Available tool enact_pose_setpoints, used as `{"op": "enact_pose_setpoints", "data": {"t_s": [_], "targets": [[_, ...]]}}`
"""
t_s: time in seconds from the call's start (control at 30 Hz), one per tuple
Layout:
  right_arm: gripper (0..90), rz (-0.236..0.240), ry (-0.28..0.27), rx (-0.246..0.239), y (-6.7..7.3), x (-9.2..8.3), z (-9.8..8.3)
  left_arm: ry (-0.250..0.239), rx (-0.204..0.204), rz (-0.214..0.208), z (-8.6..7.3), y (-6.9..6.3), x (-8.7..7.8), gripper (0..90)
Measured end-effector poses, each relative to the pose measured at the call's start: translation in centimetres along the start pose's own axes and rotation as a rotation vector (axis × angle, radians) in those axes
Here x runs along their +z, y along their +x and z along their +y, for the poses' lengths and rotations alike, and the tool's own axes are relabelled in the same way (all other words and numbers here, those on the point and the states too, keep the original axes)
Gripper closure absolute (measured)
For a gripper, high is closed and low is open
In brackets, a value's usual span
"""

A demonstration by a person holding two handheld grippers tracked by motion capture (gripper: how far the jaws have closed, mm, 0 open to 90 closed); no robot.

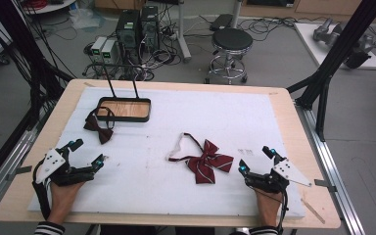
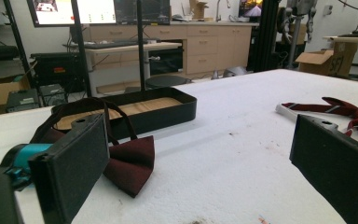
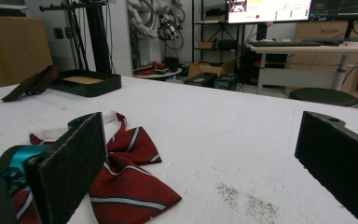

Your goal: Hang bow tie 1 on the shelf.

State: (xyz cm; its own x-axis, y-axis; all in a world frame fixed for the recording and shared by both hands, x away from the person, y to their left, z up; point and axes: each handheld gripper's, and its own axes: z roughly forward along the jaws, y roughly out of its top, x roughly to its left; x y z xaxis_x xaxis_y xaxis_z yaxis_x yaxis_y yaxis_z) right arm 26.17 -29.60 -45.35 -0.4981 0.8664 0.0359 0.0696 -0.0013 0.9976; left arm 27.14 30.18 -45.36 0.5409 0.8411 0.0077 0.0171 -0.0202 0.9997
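A red bow tie with thin white stripes (image 1: 208, 164) lies flat on the white foam sheet (image 1: 176, 132) that covers the wooden table (image 1: 284, 105). Its cloth looks smooth, and a pale strap loops out from its knot. The right gripper (image 1: 258, 161) rests on the sheet just beside the bow tie, with its two black jaws wide apart and nothing between them. In the right gripper view the jaw pads look rough and grainy, like sponge, and the red bow tie (image 3: 121, 182) sits near the left jaw. The left gripper (image 1: 87, 152) rests at the other side of the sheet, its jaws also wide apart and empty. A dark maroon bow tie (image 1: 98, 126) of soft plain cloth lies near it, right next to a flat black tray (image 1: 125, 108) with a wooden bottom. The tray is a rectangle with low walls.
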Motion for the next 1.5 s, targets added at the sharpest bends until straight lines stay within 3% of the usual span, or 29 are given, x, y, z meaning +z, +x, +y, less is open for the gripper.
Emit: {"op": "enact_pose_setpoints", "data": {"t_s": [0.67,0.83,0.93,1.27,1.5], "targets": [[1.2,-0.014,0.036,-0.003,0.1,0.3,0.1,-0.001,-0.002,0.001,0.0,0.0,0.0,5.0],[1.3,0.002,0.067,0.014,-0.1,0.6,0.3,-0.002,-0.003,0.003,0.0,0.0,0.0,5.0],[1.2,0.012,0.068,-0.001,-0.1,0.8,0.5,-0.002,-0.003,0.004,0.0,0.0,0.0,5.0],[1.2,0.109,0.161,-0.040,0.4,2.6,3.7,0.000,-0.002,0.005,0.0,0.0,0.0,5.0],[1.3,0.206,0.296,-0.096,1.5,5.3,6.2,-0.002,-0.007,0.004,0.0,0.1,0.0,5.0]]}}
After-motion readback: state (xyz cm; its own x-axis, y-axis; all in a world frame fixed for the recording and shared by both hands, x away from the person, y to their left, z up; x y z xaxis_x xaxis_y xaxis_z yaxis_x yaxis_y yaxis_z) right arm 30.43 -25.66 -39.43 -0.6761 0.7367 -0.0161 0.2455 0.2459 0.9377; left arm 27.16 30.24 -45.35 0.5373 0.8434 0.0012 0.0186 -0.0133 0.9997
